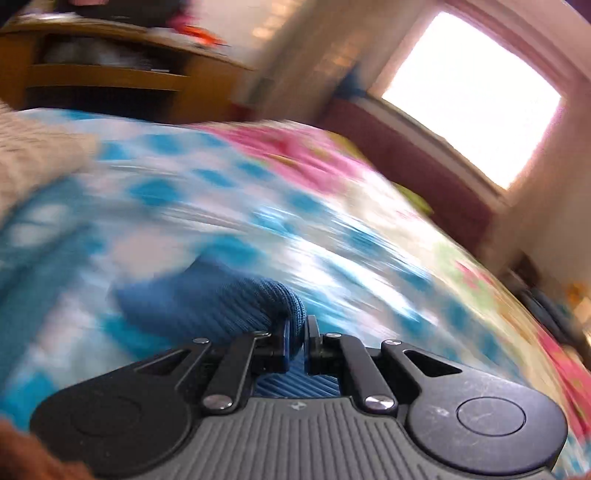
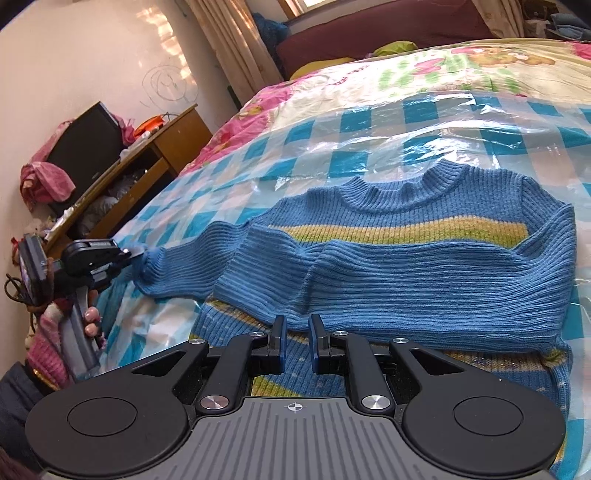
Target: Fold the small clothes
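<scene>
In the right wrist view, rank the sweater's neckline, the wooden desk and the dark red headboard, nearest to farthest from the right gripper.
From the right gripper:
1. Sweater's neckline, straight ahead on the bed.
2. Wooden desk, off to the left beside the bed.
3. Dark red headboard, at the bed's far end.

The sweater [image 2: 424, 258] lies across the plastic sheet [image 2: 369, 147] on the bed [image 2: 480, 74], neck toward the headboard [image 2: 369, 33]; a cabinet [image 2: 162, 147] stands beside the bed's left edge, seemingly close.

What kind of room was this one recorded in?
Most likely a home bedroom: the blue sweater lies on a bed with a floral quilt, beside a cluttered wooden desk and a curtained window.
</scene>
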{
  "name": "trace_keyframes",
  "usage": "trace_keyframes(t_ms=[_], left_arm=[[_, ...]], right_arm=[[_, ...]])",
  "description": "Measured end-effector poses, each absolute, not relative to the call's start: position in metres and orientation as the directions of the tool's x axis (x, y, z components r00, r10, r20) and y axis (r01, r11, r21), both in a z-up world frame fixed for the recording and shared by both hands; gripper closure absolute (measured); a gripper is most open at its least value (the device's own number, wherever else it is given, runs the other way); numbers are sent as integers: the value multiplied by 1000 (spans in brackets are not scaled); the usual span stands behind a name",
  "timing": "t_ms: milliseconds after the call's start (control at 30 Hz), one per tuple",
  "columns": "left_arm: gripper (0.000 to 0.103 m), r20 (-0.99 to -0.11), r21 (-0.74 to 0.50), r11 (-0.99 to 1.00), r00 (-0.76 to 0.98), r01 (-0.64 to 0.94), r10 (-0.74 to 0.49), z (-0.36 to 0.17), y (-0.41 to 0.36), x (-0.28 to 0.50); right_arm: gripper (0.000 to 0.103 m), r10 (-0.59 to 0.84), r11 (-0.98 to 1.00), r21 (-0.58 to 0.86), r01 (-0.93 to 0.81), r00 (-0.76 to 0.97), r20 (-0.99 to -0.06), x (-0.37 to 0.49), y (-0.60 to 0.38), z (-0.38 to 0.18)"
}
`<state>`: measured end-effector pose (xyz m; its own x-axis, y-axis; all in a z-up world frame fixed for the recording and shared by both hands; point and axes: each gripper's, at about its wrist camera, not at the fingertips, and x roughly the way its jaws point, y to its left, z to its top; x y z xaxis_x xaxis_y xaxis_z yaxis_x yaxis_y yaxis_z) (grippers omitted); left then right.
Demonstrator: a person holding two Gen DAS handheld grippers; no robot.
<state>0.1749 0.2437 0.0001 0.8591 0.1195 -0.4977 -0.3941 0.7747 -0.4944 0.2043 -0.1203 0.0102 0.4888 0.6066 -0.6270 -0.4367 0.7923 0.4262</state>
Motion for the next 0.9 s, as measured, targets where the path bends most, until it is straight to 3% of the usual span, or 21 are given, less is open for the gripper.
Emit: trace_keyframes(t_ms=[167,267,467,633,767,900], left_arm=[[92,-454,-503,861,871,-78,-187,11,159,174],[91,-484,-440,897,831,42,-276,7,114,167],[86,-579,-379,923,763,61,-288,-18,86,157],[80,-579,-370,928,768,52,-274,-23,82,144],[80,-565,-395,917,774,51,-287,-28,86,141],[79,-555,-417,907,773,61,-307,-32,92,140]], right_arm=[[88,593,804,432,-408,514,-619,204,-132,14],[88,575,818,422,-392,529,-623,204,-141,14],[88,579,815,460,-353,515,-632,210,-152,12],[88,616,788,491,-371,460,-639,224,-128,8],[70,658,752,523,-402,405,-635,239,-97,9],[69,671,736,522,-432,357,-650,254,-66,7]])
